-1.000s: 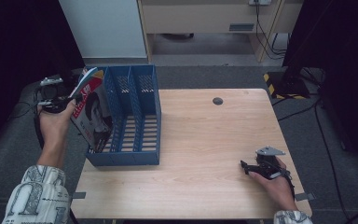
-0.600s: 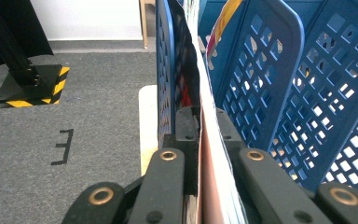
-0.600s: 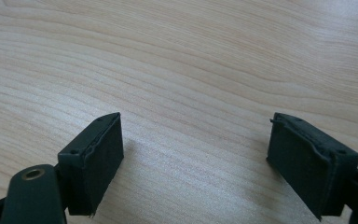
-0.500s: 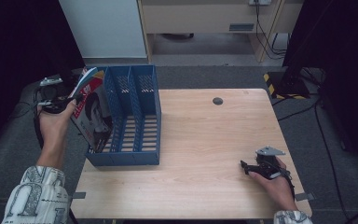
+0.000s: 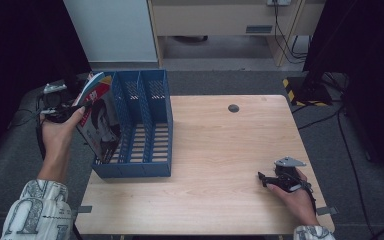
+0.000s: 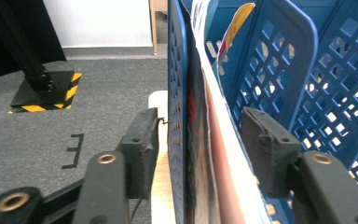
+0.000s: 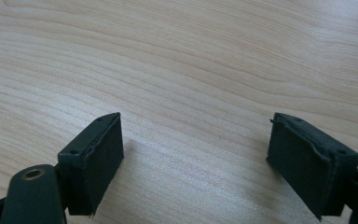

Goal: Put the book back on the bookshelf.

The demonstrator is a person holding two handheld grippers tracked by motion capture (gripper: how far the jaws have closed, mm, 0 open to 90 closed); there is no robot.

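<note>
At 9 o'clock, the left gripper (image 5: 72,111) straddles, jaws spread, a magazine (image 5: 99,120) in the leftmost of the blue file rack's (image 5: 145,150) 3 slots, while the right gripper (image 5: 267,179) rests spread at 4 o'clock on the table (image 5: 220,145).

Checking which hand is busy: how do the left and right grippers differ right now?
The left gripper is raised at the blue file rack's left end, jaws straddling a magazine and the rack wall; the right gripper lies low over the bare wooden table, jaws wide with nothing between. Both have black jaws, apart.
</note>
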